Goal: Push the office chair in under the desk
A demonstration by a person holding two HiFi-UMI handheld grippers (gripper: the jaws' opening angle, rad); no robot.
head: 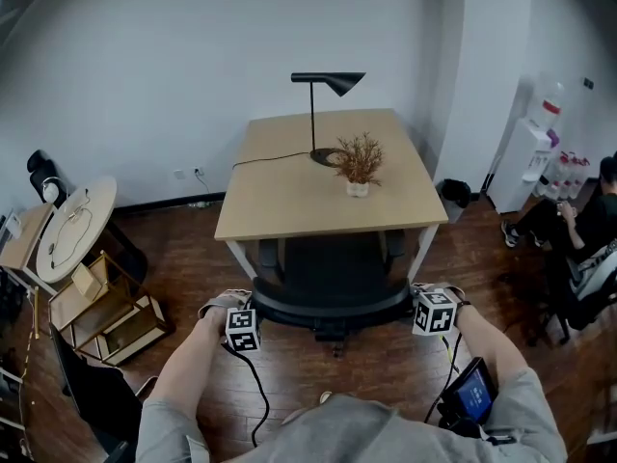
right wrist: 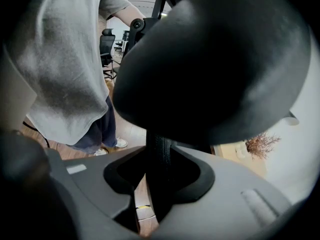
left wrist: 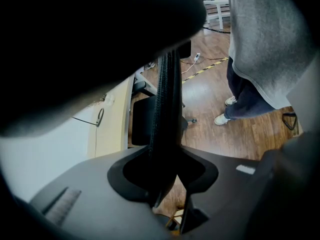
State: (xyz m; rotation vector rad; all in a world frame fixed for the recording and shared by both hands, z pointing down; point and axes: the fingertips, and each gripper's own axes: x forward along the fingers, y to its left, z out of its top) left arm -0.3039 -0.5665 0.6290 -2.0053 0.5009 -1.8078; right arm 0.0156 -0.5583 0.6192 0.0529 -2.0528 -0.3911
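The black office chair [head: 333, 283] stands at the near edge of the light wooden desk [head: 289, 201], its seat partly under the top. My left gripper [head: 253, 307] is at the left end of the chair's backrest rim, my right gripper [head: 418, 299] at the right end. In the left gripper view the backrest's black mesh edge [left wrist: 165, 99] runs down into the notch between the grey jaws, and the left gripper [left wrist: 167, 184] is shut on it. The right gripper [right wrist: 160, 184] clamps the backrest edge [right wrist: 159, 156] the same way, under the rounded black rim [right wrist: 215, 64].
A black lamp [head: 318, 114] with its cable and a dried plant [head: 359, 162] in a small pot stand on the desk. Wooden crates [head: 106, 312] and a round board [head: 72, 225] sit left. A seated person [head: 588, 220], a water dispenser [head: 525, 157] and a bin [head: 455, 196] are right.
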